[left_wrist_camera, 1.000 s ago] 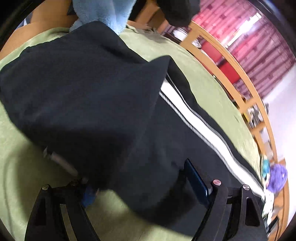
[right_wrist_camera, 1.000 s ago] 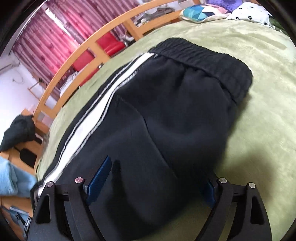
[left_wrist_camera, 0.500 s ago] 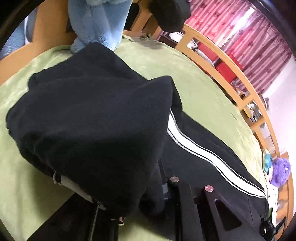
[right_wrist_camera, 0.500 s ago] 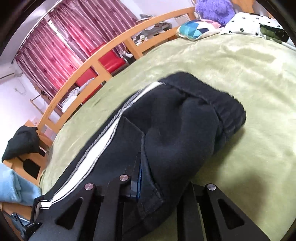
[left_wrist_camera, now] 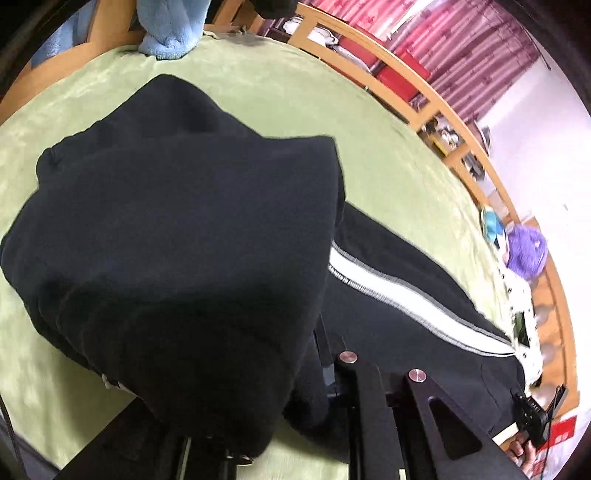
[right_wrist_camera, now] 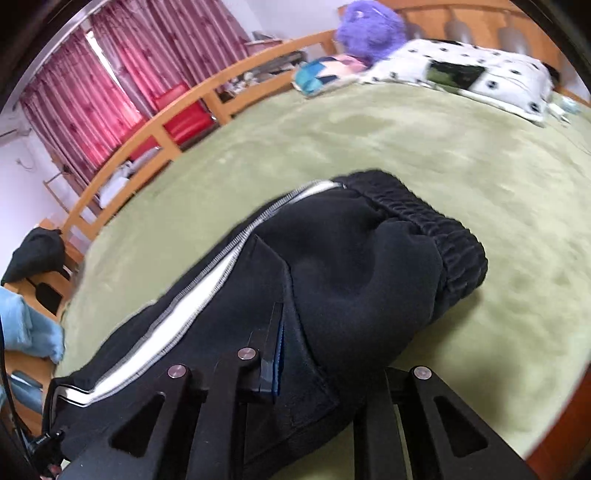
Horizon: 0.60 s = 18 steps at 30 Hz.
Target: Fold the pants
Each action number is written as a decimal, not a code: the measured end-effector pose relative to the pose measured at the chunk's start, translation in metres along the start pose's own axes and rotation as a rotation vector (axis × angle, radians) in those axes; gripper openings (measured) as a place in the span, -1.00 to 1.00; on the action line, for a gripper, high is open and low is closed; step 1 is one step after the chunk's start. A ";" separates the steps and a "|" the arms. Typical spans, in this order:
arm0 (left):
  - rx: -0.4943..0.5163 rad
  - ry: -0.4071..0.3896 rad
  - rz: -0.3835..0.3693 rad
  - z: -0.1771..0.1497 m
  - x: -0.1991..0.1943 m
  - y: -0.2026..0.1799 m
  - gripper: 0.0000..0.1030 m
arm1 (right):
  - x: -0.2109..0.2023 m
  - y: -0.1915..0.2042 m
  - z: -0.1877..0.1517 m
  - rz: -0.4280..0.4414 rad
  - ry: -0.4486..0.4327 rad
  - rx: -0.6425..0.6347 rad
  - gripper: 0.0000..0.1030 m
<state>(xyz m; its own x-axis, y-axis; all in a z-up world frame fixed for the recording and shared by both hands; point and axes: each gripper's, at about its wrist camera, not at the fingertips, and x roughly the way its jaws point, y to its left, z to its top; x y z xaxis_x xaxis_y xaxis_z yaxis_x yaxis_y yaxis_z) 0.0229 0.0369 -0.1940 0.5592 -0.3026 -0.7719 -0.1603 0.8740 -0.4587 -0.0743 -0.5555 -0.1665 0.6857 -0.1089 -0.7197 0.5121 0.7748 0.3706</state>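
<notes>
Black pants (left_wrist_camera: pixel 177 236) with a white side stripe (left_wrist_camera: pixel 399 291) lie on a green bed cover (left_wrist_camera: pixel 258 96). My left gripper (left_wrist_camera: pixel 280 417) is shut on the leg end of the pants and holds it lifted, so the cloth drapes over the fingers and hides them. My right gripper (right_wrist_camera: pixel 325 369) is shut on the pants (right_wrist_camera: pixel 354 280) near the elastic waistband (right_wrist_camera: pixel 436 221), with cloth bunched between the jaws. The stripe also shows in the right wrist view (right_wrist_camera: pixel 192 306).
A wooden bed rail (right_wrist_camera: pixel 155 133) runs along the far side. A spotted pillow (right_wrist_camera: pixel 480 77), a purple plush toy (right_wrist_camera: pixel 369 33) and a blue cushion (right_wrist_camera: pixel 317 74) lie at the head. A light blue blanket (left_wrist_camera: pixel 170 29) hangs at the foot. Red curtains (right_wrist_camera: pixel 92 99) stand behind.
Both grippers went from open to shut on the pants. Both have since lifted the cloth, and the leg end and waistband bunch up off the bed.
</notes>
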 end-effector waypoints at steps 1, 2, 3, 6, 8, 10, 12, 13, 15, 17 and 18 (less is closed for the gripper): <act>-0.001 0.013 0.018 -0.006 0.000 0.003 -0.66 | -0.002 -0.009 -0.005 -0.017 0.029 -0.020 -0.62; -0.010 0.032 0.015 -0.004 0.002 0.008 -0.59 | 0.001 -0.013 -0.008 -0.027 0.062 -0.037 -0.52; -0.028 0.056 0.017 -0.004 0.002 0.013 -0.47 | 0.003 -0.015 -0.011 -0.036 0.090 -0.049 -0.40; -0.033 0.100 0.035 -0.006 -0.007 0.031 -0.22 | -0.005 -0.018 -0.030 -0.083 0.096 -0.075 -0.04; 0.004 0.079 0.043 -0.014 -0.025 0.039 0.01 | -0.020 -0.015 -0.044 -0.114 0.059 -0.104 0.11; 0.037 0.041 0.050 -0.020 -0.043 0.045 0.14 | -0.033 -0.008 -0.053 -0.122 0.020 -0.124 0.16; 0.057 0.008 0.078 -0.024 -0.057 0.054 0.15 | -0.047 0.001 -0.063 -0.121 -0.015 -0.129 0.23; 0.069 0.001 0.078 -0.025 -0.063 0.057 0.15 | -0.056 0.005 -0.067 -0.115 -0.035 -0.116 0.23; 0.092 -0.013 0.064 -0.025 -0.074 0.063 0.15 | -0.064 0.014 -0.072 -0.095 -0.053 -0.092 0.24; 0.114 -0.026 0.051 -0.023 -0.081 0.067 0.16 | -0.070 0.029 -0.073 -0.061 -0.057 -0.063 0.24; 0.120 -0.028 0.045 -0.019 -0.081 0.067 0.16 | -0.073 0.037 -0.072 -0.041 -0.055 -0.061 0.24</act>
<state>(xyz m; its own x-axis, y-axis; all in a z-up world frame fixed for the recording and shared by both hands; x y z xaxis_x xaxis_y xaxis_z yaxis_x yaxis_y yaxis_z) -0.0487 0.1128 -0.1705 0.5766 -0.2526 -0.7770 -0.0885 0.9261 -0.3668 -0.1429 -0.4741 -0.1430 0.6929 -0.1745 -0.6996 0.5092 0.8054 0.3035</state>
